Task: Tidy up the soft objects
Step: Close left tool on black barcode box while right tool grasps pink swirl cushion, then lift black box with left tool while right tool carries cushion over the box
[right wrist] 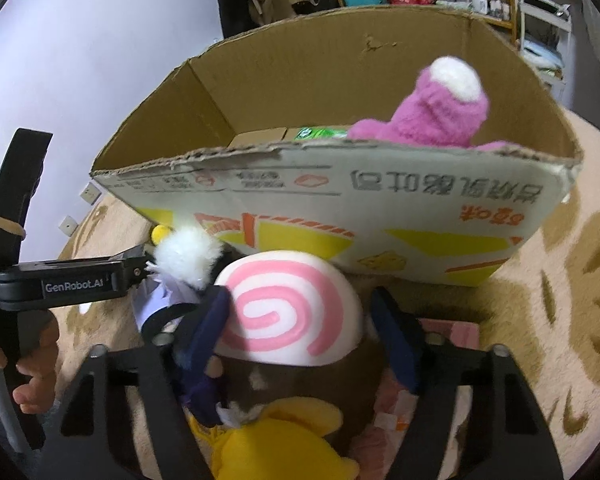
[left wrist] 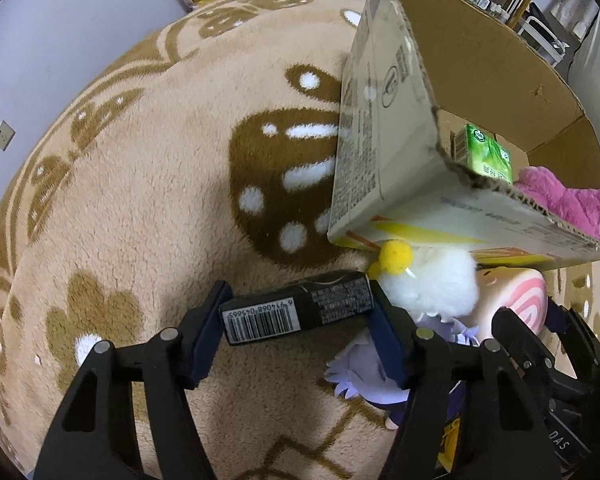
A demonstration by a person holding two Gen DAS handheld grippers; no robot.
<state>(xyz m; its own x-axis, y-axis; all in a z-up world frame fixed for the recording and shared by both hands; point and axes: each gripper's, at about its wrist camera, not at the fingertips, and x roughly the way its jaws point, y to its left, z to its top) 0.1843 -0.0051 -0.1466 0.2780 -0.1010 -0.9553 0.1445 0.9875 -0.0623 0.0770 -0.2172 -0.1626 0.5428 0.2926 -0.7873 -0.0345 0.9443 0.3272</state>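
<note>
The cardboard box (left wrist: 400,128) wall hides most of the pink plush (left wrist: 564,200) and green pack (left wrist: 488,156). The yellow toy (right wrist: 276,440) is cut off at the near edge.
</note>
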